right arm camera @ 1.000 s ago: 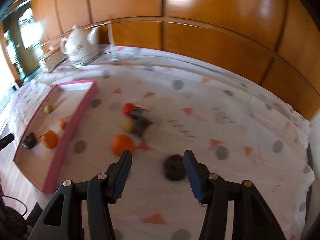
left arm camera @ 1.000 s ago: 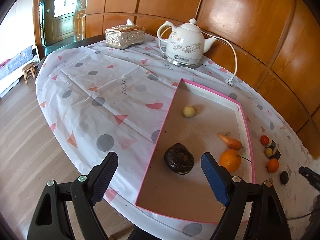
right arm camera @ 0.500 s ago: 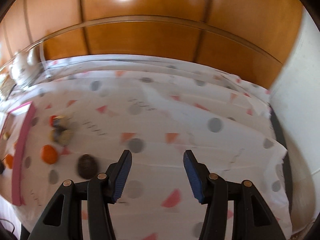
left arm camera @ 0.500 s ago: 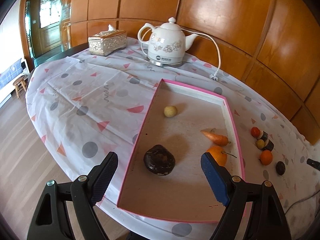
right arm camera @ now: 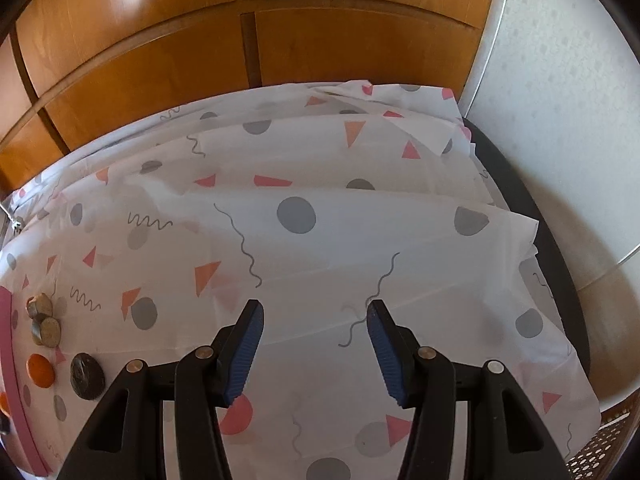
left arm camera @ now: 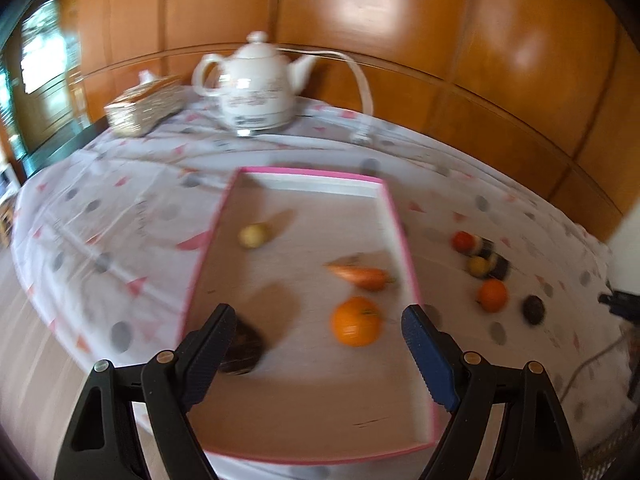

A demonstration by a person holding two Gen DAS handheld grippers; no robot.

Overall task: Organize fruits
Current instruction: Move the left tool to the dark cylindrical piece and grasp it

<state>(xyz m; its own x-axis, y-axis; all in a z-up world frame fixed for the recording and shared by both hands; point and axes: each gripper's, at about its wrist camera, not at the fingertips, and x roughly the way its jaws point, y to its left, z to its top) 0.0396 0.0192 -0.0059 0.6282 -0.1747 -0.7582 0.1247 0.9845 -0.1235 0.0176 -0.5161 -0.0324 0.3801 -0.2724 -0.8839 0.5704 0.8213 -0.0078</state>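
A pink-rimmed tray holds an orange, a carrot, a small yellow fruit and a dark fruit. My left gripper is open and empty above the tray's near end. On the cloth to the tray's right lie a red fruit, a yellow fruit, a small orange and a dark fruit. My right gripper is open and empty over bare cloth; the small orange and dark fruit lie far to its left.
A white electric kettle with its cord and a woven tissue box stand at the table's far side. Wood panelling runs behind. In the right wrist view the patterned tablecloth ends at the table's dark right edge.
The left gripper has swung right, so the dark fruit in the tray now sits by its left finger. The right gripper has swung right, away from the loose fruits, to bare cloth.
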